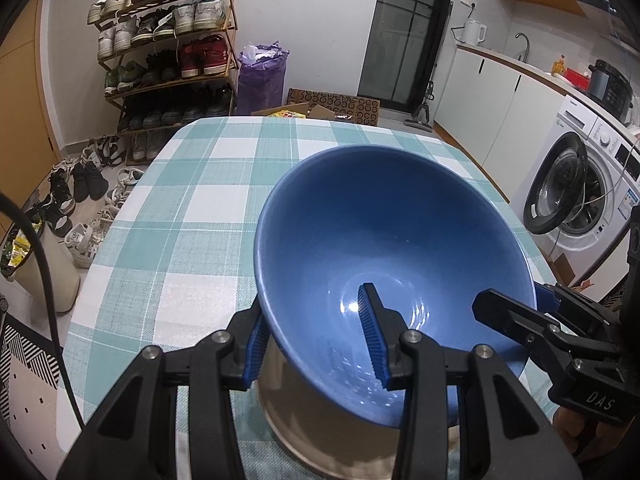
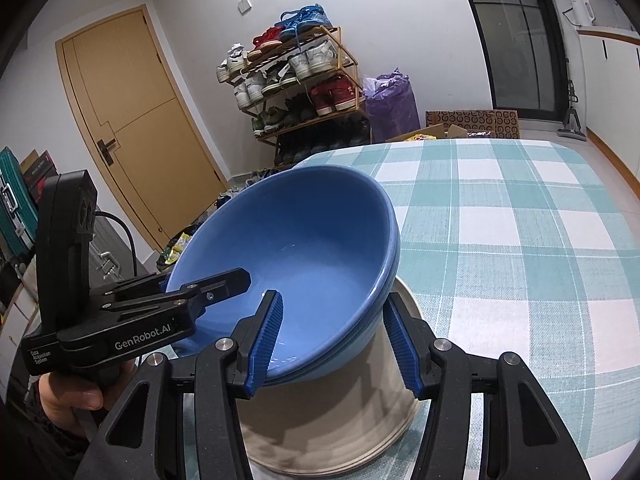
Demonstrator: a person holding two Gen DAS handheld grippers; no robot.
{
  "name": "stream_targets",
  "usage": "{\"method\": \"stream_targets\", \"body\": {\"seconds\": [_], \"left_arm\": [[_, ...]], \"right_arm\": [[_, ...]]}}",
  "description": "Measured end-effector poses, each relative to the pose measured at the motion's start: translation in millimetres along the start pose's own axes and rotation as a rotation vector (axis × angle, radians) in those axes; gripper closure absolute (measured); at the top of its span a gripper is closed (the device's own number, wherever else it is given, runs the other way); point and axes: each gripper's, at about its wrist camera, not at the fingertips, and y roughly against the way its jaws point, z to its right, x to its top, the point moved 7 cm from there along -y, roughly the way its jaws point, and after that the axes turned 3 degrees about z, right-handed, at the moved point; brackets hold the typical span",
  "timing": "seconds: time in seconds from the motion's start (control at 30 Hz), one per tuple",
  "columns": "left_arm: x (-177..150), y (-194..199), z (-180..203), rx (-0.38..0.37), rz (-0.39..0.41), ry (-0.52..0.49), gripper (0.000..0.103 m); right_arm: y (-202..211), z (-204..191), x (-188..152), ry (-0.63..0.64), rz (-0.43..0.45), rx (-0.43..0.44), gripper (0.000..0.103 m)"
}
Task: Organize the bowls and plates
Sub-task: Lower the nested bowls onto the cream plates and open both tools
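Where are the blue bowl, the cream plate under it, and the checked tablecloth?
blue bowl [image 1: 384, 240]: left wrist view, on its inner wall.
cream plate [image 2: 344, 420]: right wrist view, on its bare surface below the bowl.
checked tablecloth [image 2: 520, 240]: right wrist view, on bare cloth.

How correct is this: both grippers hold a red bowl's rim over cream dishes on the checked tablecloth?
Only the colour is wrong: both wrist views show a blue bowl. The left gripper and right gripper do hold its rim over cream dishes on the checked tablecloth.
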Motion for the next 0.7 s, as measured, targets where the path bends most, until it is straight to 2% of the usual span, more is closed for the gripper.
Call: {"method": "stream_targets", "body": {"seconds": [0.23,0.33,0.4,0.43,0.53,0.6,0.63,0.7], "left_arm": [[-1,0,1,0.004,0.011,-0.019,0.061],[-1,-1,0,-0.013,0.005,-0.021,0.056],[-1,0,-2,-0.021,-0.001,-0.017,0.045],[0,3,-4,-0.014,0.009,-0.016,0.040],[0,13,-11,-0.003,0.038,-0.026,0.039],[1,22,-15,-0.003,0.060,-0.029,0.032],[1,29,-18,-0.002,0.083,-0.034,0.025],[2,43,-21,0.007,0.138,-0.058,0.021]], "right_arm": [[-1,2,0,-0.003,0.000,-0.002,0.049],[0,1,0,0.000,-0.002,-0.003,0.049],[2,1,0,0.006,0.000,-0.003,0.048],[3,2,1,0.013,0.001,-0.005,0.046],[10,4,4,0.031,0.015,-0.019,0.034],[14,7,7,0.041,0.026,-0.027,0.030],[17,8,8,0.042,0.033,-0.032,0.026],[25,13,11,0.038,0.053,-0.034,0.016]]}}
